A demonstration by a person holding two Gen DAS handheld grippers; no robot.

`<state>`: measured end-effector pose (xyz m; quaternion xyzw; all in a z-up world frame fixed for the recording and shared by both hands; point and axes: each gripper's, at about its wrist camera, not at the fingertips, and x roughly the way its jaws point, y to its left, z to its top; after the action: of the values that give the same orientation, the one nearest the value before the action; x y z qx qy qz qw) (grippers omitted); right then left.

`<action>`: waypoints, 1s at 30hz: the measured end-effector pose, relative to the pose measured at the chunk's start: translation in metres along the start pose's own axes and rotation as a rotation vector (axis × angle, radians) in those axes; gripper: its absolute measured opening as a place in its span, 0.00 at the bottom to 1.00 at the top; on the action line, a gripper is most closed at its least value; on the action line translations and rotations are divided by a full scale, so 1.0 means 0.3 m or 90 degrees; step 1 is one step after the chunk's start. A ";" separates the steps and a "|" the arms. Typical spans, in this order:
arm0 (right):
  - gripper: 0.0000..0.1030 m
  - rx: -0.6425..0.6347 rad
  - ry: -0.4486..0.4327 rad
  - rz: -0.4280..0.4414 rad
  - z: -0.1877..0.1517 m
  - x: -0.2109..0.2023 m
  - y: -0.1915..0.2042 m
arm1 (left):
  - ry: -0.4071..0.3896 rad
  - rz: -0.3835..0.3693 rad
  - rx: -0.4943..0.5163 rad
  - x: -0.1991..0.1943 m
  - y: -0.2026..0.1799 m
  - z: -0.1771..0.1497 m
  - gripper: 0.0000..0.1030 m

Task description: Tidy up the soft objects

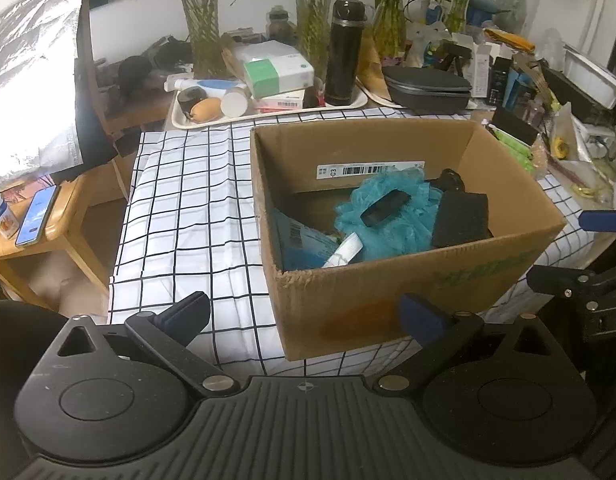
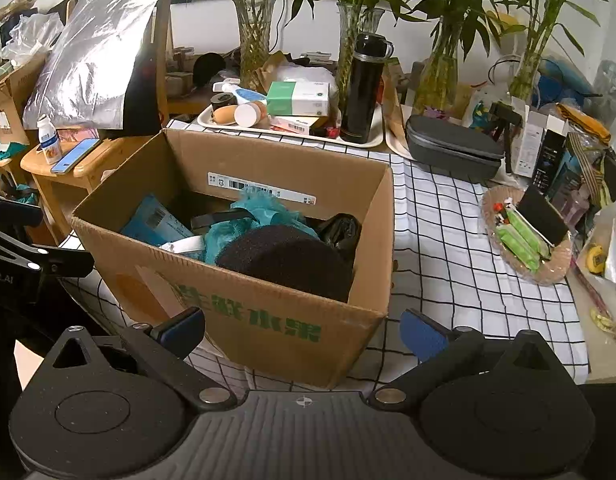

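A cluttered tabletop (image 1: pixel 196 200) draped in white cloth with a black grid, backed by glass vases of bamboo stalks and a crinkled silver foil sheet (image 2: pixel 96 48). At centre stands an open corrugated cardboard box (image 1: pixel 347 300); a white barcode label (image 1: pixel 369 169) is stuck to its inner far wall, and green printed characters (image 2: pixel 284 320) run along its outer near face, not clearly legible. Inside the box lie a teal mesh bath pouf (image 1: pixel 387 224), a coarse black rectangular sponge block (image 1: pixel 461 218), a small black oblong piece (image 1: pixel 385 208) resting on the pouf, a blue packet bearing a barcode (image 1: pixel 304 240) and a crumpled black plastic bag (image 2: pixel 341 228). Behind the box, a white tray (image 1: pixel 268 114) carries a tall black cylindrical flask (image 1: pixel 343 52), a green-and-white carton (image 1: pixel 276 66) and a tan egg-shaped sponge (image 1: pixel 206 110). A dark grey zip case (image 2: pixel 451 150) lies beside it. To the right, a woven basket (image 2: pixel 547 272) holds green packets and a black sponge (image 2: pixel 541 214). The left gripper (image 1: pixel 306 314) and right gripper (image 2: pixel 304 330) each hover before the box's near wall, blue-padded fingers (image 2: pixel 423 334) spread wide, holding nothing.
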<state>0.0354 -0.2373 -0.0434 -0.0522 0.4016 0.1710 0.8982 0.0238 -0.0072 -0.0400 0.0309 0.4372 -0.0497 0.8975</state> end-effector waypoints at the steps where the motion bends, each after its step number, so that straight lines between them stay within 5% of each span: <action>1: 1.00 0.000 -0.002 -0.002 0.000 0.000 -0.001 | 0.001 0.000 0.000 0.000 -0.001 -0.002 1.00; 30: 1.00 0.022 -0.005 -0.040 -0.005 -0.005 -0.058 | 0.001 0.019 0.004 -0.001 0.032 -0.001 1.00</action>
<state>0.0394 -0.2543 -0.0441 -0.0485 0.3992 0.1361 0.9054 0.0246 0.0024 -0.0397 0.0403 0.4369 -0.0377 0.8978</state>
